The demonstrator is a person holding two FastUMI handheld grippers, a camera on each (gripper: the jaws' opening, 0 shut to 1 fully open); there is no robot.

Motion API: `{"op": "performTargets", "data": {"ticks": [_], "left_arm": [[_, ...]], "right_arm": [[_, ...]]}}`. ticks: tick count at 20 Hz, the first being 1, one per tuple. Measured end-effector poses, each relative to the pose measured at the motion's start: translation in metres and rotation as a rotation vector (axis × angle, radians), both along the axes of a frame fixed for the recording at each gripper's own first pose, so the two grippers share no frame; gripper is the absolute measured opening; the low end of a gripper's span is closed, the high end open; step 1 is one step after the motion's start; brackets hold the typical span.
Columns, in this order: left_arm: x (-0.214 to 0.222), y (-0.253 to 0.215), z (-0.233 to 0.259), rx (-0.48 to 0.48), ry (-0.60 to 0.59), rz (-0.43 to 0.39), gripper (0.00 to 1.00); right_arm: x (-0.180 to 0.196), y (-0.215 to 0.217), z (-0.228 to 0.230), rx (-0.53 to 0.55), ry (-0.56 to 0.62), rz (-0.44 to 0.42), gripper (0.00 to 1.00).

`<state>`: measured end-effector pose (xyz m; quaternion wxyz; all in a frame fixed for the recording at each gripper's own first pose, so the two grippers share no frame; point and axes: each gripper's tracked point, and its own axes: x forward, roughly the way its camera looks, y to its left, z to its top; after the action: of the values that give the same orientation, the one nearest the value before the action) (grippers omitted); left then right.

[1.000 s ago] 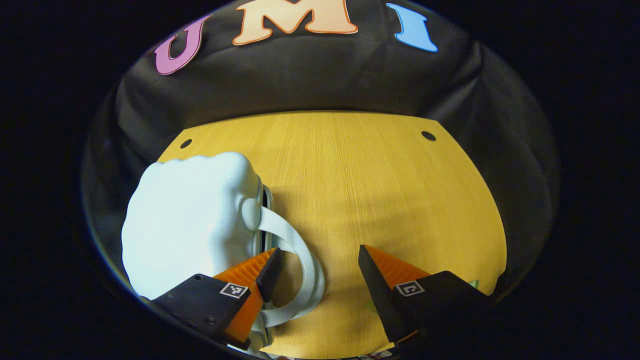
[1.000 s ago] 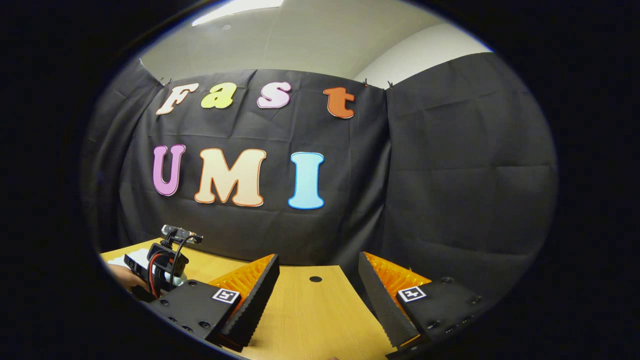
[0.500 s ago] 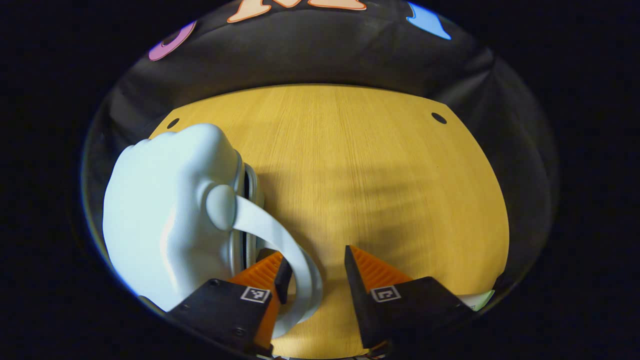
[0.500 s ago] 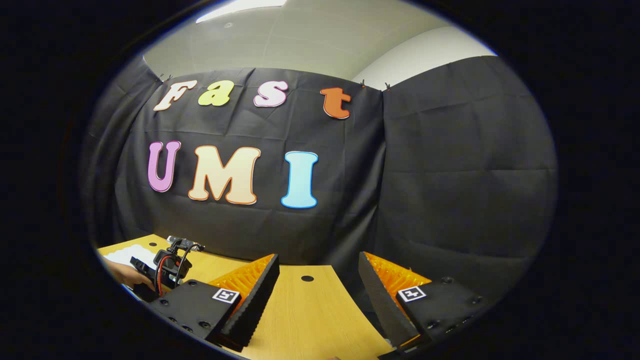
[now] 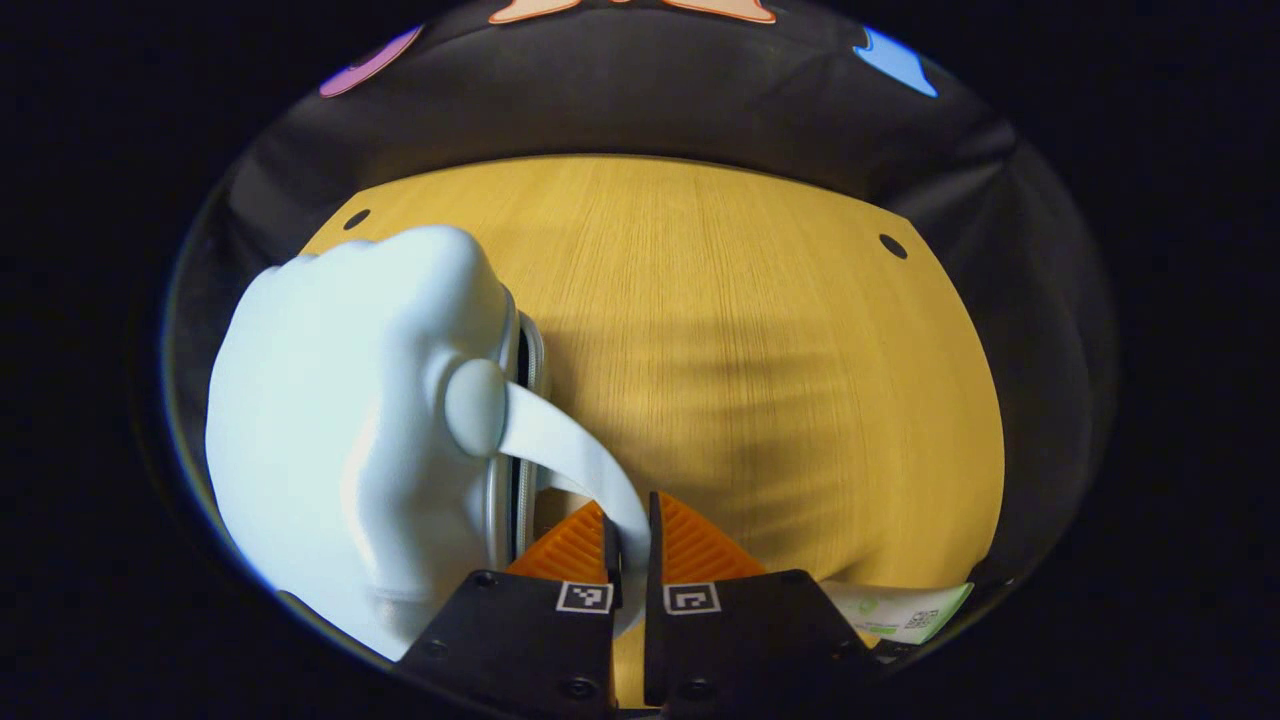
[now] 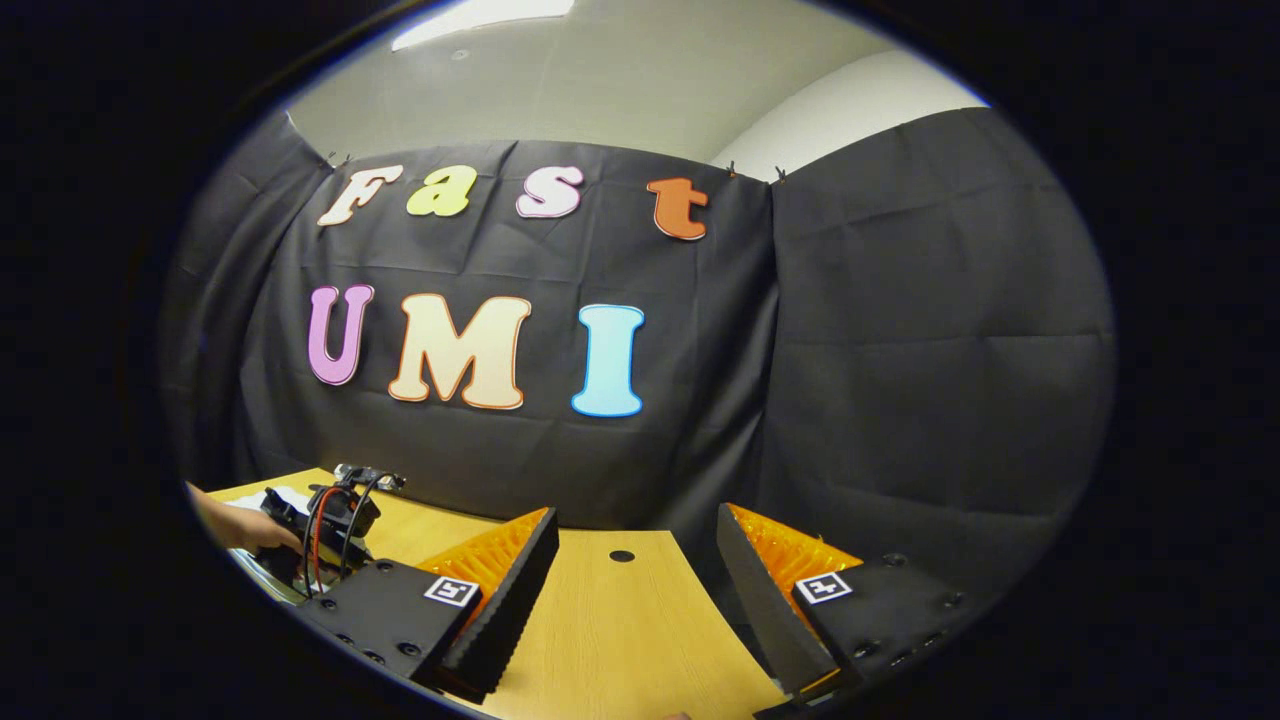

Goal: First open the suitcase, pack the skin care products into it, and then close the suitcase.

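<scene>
The left gripper (image 5: 630, 535) is clamped on the handle (image 5: 575, 462) of the pale suitcase (image 5: 345, 440), both fingers pressing the strap between them. The suitcase lies on the table (image 5: 760, 340) ahead and to the left of this gripper, its zipper seam facing the fingers. A packet (image 5: 895, 610) lies at its lower right. The right gripper (image 6: 635, 590) hangs above the table edge with its fingers apart, gripping nothing; the left gripper (image 6: 335, 515) and a hand (image 6: 235, 525) appear to its far left.
</scene>
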<state>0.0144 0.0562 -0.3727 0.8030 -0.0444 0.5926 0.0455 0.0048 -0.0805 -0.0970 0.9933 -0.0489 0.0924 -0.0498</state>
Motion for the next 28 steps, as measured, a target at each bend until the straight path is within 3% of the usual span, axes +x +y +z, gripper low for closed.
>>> {"op": "performTargets", "data": {"ticks": [5, 10, 15, 17, 20, 28], "left_arm": [[0.007, -0.002, 0.025, 0.020, -0.057, 0.026, 0.00], [0.007, -0.003, 0.063, 0.061, -0.105, -0.003, 0.00], [0.002, 0.019, 0.113, -0.007, -0.164, -0.019, 0.00], [0.002, 0.033, 0.140, -0.032, -0.202, -0.023, 0.00], [-0.005, 0.057, 0.174, -0.051, -0.247, -0.013, 0.00], [-0.019, 0.147, 0.218, -0.015, -0.324, -0.039, 0.00]], "right_arm": [[0.000, 0.011, -0.005, 0.048, -0.006, 0.078, 1.00], [0.006, 0.022, -0.012, 0.122, -0.018, 0.150, 1.00], [0.009, 0.038, -0.016, 0.152, -0.002, 0.099, 0.99], [0.011, 0.057, -0.003, 0.145, -0.051, 0.110, 0.98], [0.009, 0.085, -0.007, 0.131, -0.035, 0.125, 0.98], [0.015, 0.139, 0.010, 0.104, -0.077, 0.107, 0.98]]}}
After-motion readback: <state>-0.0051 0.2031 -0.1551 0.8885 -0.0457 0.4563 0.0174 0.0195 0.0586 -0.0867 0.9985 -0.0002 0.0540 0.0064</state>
